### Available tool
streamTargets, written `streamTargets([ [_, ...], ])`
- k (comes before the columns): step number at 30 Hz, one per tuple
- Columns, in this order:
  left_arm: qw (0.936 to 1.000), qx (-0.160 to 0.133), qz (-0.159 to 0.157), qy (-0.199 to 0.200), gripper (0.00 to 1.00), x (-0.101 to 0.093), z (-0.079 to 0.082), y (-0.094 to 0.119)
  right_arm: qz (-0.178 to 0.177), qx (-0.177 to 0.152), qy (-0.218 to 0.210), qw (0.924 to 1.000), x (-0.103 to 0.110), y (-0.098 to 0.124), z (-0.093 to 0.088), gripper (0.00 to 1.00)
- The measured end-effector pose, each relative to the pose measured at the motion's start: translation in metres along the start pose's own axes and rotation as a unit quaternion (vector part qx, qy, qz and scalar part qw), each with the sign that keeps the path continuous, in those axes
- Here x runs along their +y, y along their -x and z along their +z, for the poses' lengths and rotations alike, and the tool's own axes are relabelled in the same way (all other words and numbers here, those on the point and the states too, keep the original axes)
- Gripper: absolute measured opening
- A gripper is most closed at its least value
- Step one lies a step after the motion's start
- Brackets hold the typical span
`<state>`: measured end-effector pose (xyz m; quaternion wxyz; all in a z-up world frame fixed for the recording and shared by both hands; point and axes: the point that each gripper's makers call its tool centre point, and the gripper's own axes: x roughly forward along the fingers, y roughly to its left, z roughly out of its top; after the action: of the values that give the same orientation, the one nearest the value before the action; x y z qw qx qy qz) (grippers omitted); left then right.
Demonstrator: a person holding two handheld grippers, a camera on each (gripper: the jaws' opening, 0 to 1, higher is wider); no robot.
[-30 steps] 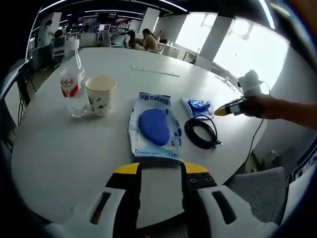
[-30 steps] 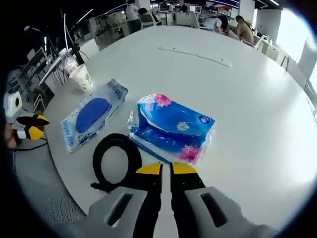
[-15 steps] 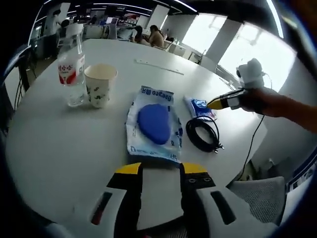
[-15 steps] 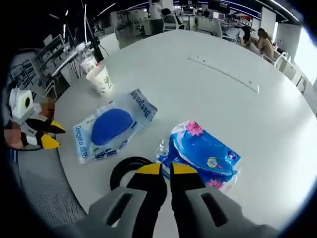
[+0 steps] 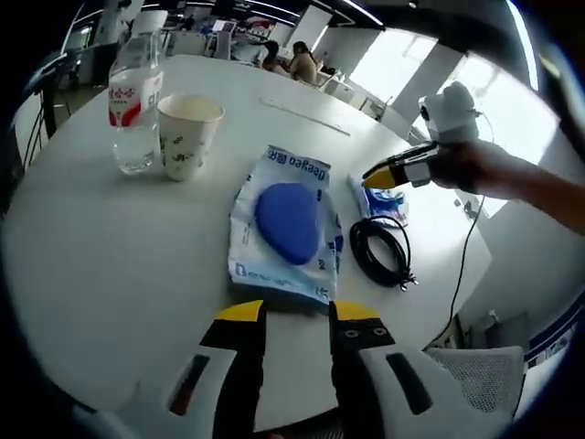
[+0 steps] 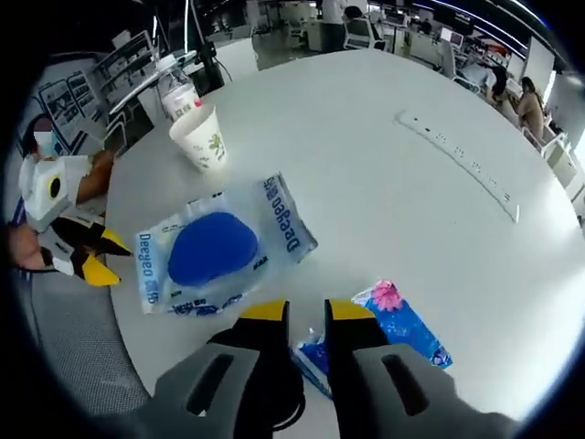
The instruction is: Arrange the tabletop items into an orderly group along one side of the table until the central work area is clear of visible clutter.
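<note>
Left gripper view shows my white table (image 5: 110,265), then the blue wet-wipe pack (image 5: 288,224) ahead of my left gripper (image 5: 290,315), jaws spread. My right gripper (image 6: 298,313), slightly parted, hovers over the tissue packet (image 6: 402,325) beside the black cable (image 5: 379,251). Paper cup (image 5: 187,135) stands by the bottle (image 5: 134,96).

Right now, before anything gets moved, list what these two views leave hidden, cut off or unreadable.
- Tissue pack: in the right gripper view, its near end sits behind the right hand-held gripper.
- Black cable: in the right gripper view, mostly covered by that gripper's body.
- Water bottle: label text too small to read in the left gripper view.
- Wipes pouch: its near edge meets the left hand-held gripper; contact unclear.
</note>
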<state>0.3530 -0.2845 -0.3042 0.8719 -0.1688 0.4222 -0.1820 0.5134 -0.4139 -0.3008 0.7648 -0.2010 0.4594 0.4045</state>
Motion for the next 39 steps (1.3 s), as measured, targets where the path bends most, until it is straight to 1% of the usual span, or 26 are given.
streamTargets([
  [2, 1.0, 0.003, -0.002, 0.002, 0.26, -0.001, 0.0, -0.003, 0.005, 0.0, 0.011, 0.9999, 0.0, -0.005, 0.007, 0.16],
  [4, 1.0, 0.006, -0.004, 0.001, 0.25, -0.002, 0.0, -0.006, 0.008, 0.001, 0.013, 0.9999, 0.001, -0.008, 0.011, 0.17],
  [9, 0.9994, 0.008, -0.006, 0.032, 0.25, -0.003, -0.001, -0.014, 0.017, 0.009, 0.033, 0.9993, 0.001, -0.019, 0.02, 0.19],
  [12, 0.9994, 0.012, -0.007, 0.032, 0.24, -0.006, -0.001, -0.018, 0.024, 0.014, 0.044, 0.9986, -0.002, -0.029, 0.025, 0.21],
  [15, 0.9993, 0.021, -0.005, 0.031, 0.24, -0.007, -0.002, -0.021, 0.035, 0.019, 0.046, 0.9981, -0.003, -0.039, 0.028, 0.24],
  [19, 0.9985, 0.034, 0.0, 0.044, 0.23, -0.004, -0.006, -0.025, 0.041, 0.029, 0.055, 0.9972, 0.0, -0.049, 0.027, 0.26],
  [21, 0.9981, 0.036, 0.005, 0.049, 0.2, -0.002, -0.008, -0.026, 0.041, 0.031, 0.056, 0.9971, 0.001, -0.051, 0.027, 0.26],
  [24, 0.9979, 0.037, 0.002, 0.053, 0.17, -0.003, -0.009, -0.027, 0.05, 0.034, 0.058, 0.9965, 0.005, -0.054, 0.025, 0.23],
  [25, 0.9978, 0.04, 0.0, 0.052, 0.17, -0.004, -0.009, -0.029, 0.043, 0.035, 0.065, 0.9964, 0.003, -0.055, 0.024, 0.22],
  [26, 0.9979, 0.041, 0.0, 0.05, 0.17, -0.004, -0.009, -0.03, 0.041, 0.038, 0.068, 0.9961, 0.003, -0.055, 0.023, 0.19],
  [28, 0.9978, 0.043, 0.002, 0.05, 0.16, -0.003, -0.009, -0.032, 0.036, 0.037, 0.066, 0.9965, 0.004, -0.051, 0.021, 0.09],
  [29, 0.9977, 0.044, 0.005, 0.052, 0.15, -0.002, -0.009, -0.033, 0.037, 0.036, 0.067, 0.9964, 0.005, -0.05, 0.021, 0.07],
  [30, 0.9974, 0.045, 0.013, 0.056, 0.14, 0.001, -0.01, -0.033, 0.045, 0.036, 0.063, 0.9963, 0.006, -0.05, 0.019, 0.03],
  [31, 0.9975, 0.044, 0.011, 0.055, 0.1, 0.002, -0.01, -0.033, 0.055, 0.037, 0.064, 0.9957, 0.01, -0.049, 0.017, 0.01],
  [32, 0.9979, 0.042, 0.011, 0.048, 0.09, 0.002, -0.008, -0.033, 0.06, 0.036, 0.067, 0.9953, 0.014, -0.046, 0.015, 0.0],
  [33, 0.9984, 0.05, 0.01, 0.025, 0.01, 0.002, -0.01, -0.032, 0.056, 0.034, 0.074, 0.9951, 0.015, -0.044, 0.015, 0.0],
  [34, 0.9984, 0.043, 0.016, 0.032, 0.0, 0.002, -0.008, -0.032, 0.058, 0.036, 0.083, 0.9942, 0.017, -0.042, 0.013, 0.0],
  [35, 0.9984, 0.047, 0.017, 0.028, 0.0, 0.001, -0.008, -0.031, 0.057, 0.035, 0.082, 0.9944, 0.018, -0.039, 0.012, 0.0],
  [39, 0.9983, 0.047, 0.016, 0.031, 0.0, 0.004, -0.008, -0.031, 0.055, 0.026, 0.068, 0.9959, 0.021, -0.029, 0.01, 0.0],
])
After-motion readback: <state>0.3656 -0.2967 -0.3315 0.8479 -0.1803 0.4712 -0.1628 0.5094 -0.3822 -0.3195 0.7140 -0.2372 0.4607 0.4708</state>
